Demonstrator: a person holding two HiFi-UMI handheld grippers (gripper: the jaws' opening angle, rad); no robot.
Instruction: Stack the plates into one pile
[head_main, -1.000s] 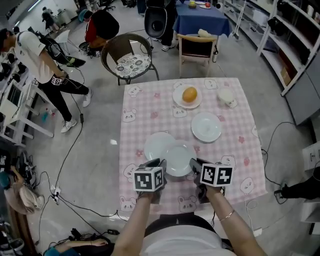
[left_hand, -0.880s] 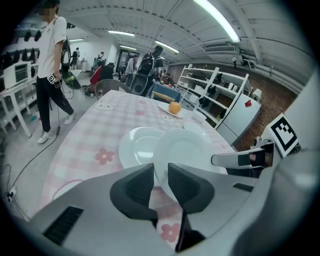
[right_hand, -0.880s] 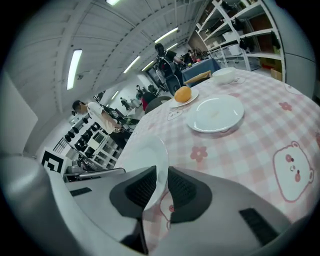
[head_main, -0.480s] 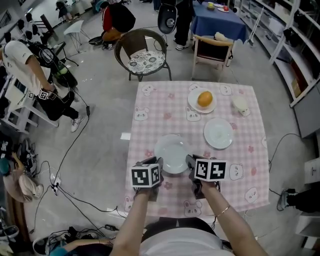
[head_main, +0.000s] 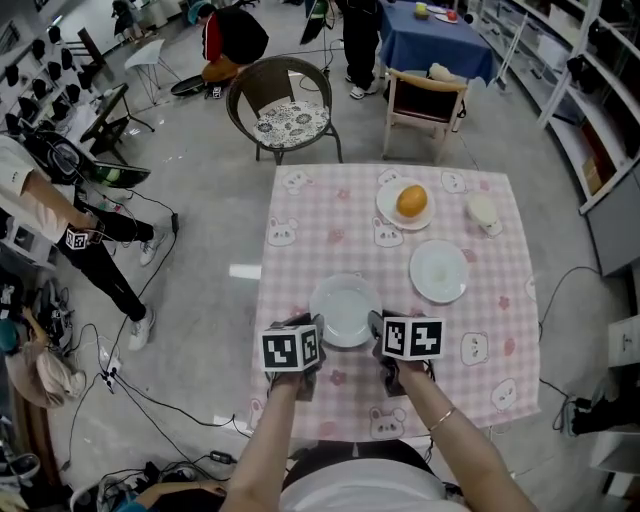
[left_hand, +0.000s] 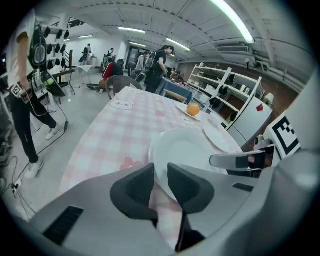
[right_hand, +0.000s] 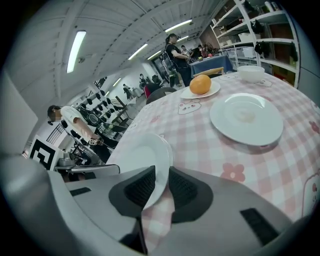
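Observation:
A white plate (head_main: 345, 312) lies over a second white plate whose rim (head_main: 345, 279) shows at its far side, near the front of the pink checked table (head_main: 300, 225). My left gripper (head_main: 312, 330) is shut on the top plate's (left_hand: 192, 150) left rim, and in the left gripper view (left_hand: 161, 172) the rim runs between its pads. My right gripper (head_main: 378, 328) holds the right rim (right_hand: 145, 155); its jaws (right_hand: 161, 181) are opening with the rim still between them. Another empty white plate (head_main: 439, 271) lies to the right, and a plate (head_main: 387, 207) at the back carries an orange (head_main: 411, 200).
A small white bowl (head_main: 483, 210) stands at the table's back right corner. A wicker chair (head_main: 285, 105) and a wooden chair (head_main: 428, 95) stand behind the table. A person (head_main: 50, 215) stands at the left, and cables cross the floor.
Both grippers moved left with the held plate. It hung off to the right of the other plate before and now sits over it.

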